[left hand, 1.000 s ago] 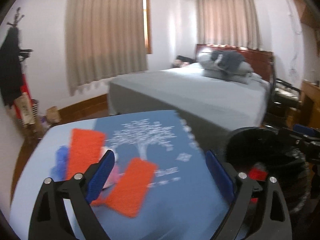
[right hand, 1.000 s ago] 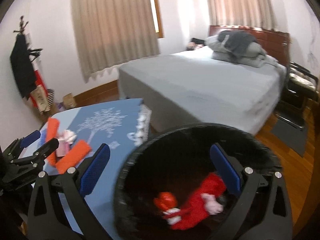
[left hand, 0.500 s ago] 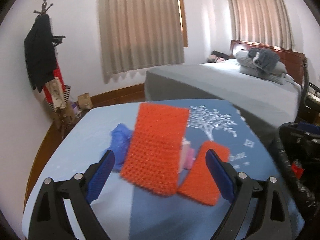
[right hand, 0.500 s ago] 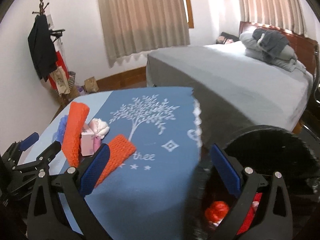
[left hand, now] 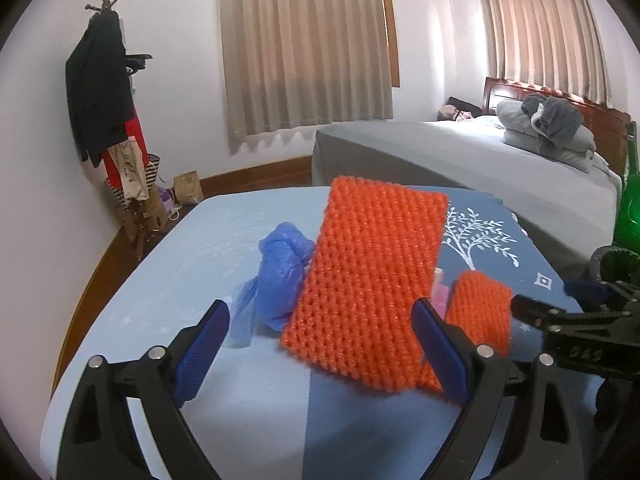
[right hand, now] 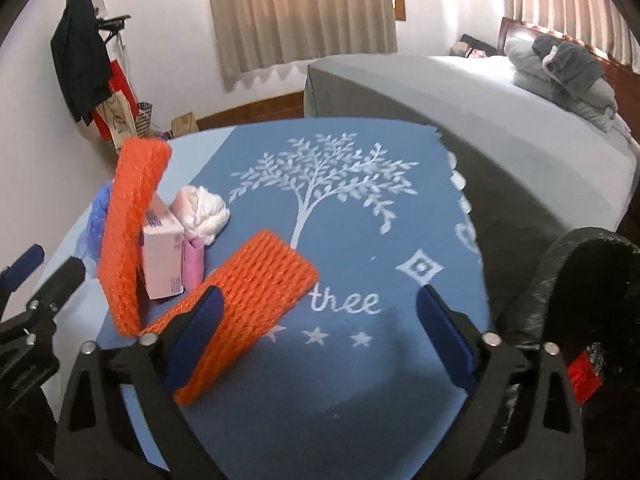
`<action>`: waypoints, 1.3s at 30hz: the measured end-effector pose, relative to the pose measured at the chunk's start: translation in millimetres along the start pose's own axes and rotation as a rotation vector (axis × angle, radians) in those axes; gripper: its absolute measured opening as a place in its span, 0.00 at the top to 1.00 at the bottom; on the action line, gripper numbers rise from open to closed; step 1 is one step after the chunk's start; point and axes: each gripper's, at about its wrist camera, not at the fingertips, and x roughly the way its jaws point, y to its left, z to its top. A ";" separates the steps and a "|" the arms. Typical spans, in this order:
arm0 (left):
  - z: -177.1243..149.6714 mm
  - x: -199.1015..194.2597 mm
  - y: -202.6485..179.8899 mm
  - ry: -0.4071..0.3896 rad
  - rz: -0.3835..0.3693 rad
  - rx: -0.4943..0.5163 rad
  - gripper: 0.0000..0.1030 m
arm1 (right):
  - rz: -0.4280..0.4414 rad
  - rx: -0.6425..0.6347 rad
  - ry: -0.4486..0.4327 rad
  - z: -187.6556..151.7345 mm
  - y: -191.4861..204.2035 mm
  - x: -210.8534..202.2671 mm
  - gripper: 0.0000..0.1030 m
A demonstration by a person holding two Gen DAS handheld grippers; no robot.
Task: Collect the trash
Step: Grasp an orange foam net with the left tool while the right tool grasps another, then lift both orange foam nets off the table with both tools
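Right gripper (right hand: 320, 320) jaws closing, empty, near orange foam net (right hand: 248, 300)

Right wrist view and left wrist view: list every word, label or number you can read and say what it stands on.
"thee": white script on the blue tablecloth, below the tree print.
"DAS" (doubtful, faint embossing): on the black body of the right claw, seen in the left wrist view.
Purple print and a barcode-like patch on the pink box: too blurred to read.
Design on the hanging tote bag: too small to read.

light: soft daylight through curtains (left hand: 304, 48) | focus: slight blur | edges: fisheye bending, dark corners
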 end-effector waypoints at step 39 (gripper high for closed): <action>0.8 21.1 -30.2 0.065 -0.101 0.028 0.82 | 0.161 -0.024 0.031 7.8 -2.4 -15.5 0.88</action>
